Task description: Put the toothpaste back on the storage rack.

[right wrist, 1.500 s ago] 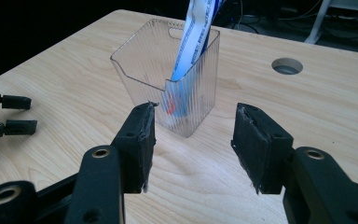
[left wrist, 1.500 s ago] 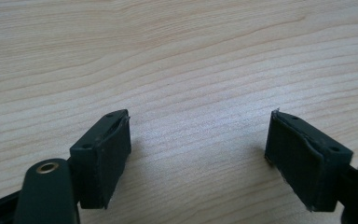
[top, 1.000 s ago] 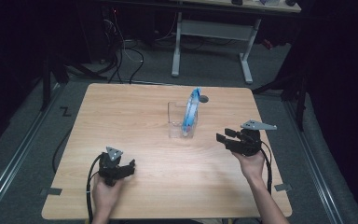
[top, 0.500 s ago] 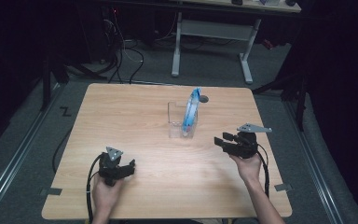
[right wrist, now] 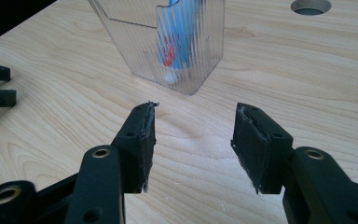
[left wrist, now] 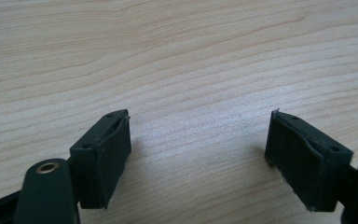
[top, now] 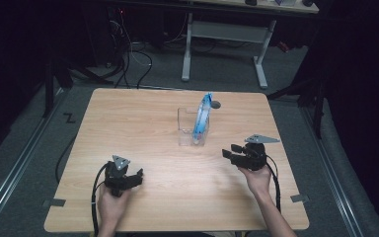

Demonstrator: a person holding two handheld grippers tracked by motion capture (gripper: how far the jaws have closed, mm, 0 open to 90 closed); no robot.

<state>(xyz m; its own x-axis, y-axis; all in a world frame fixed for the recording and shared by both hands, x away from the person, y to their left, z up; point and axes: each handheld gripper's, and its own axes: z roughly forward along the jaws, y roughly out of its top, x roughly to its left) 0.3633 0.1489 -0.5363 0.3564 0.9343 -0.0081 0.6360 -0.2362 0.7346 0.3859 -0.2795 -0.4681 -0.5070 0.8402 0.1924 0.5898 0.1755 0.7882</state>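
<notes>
Left gripper [top: 137, 175] is held low at the near left of the table [top: 128, 118], jaws spread wide with nothing between; right gripper [top: 227, 152] is held near right, jaws parted and empty, aimed at the holder. Farther back at mid-table, a clear ribbed holder [top: 191, 127] is seen upright, with a blue toothpaste tube [top: 202, 114] stood inside it, leaning and poking above the rim.

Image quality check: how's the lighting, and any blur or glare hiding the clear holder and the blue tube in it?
High view: table lit, surroundings nearly black, image soft; the clear holder is faint, the blue tube plain. Right gripper view: the holder's ribbed wall smears the tube into stripes; no strong glare. Left gripper view: wood grain sharp, soft shadows beside the hand-held gripper pads.
</notes>
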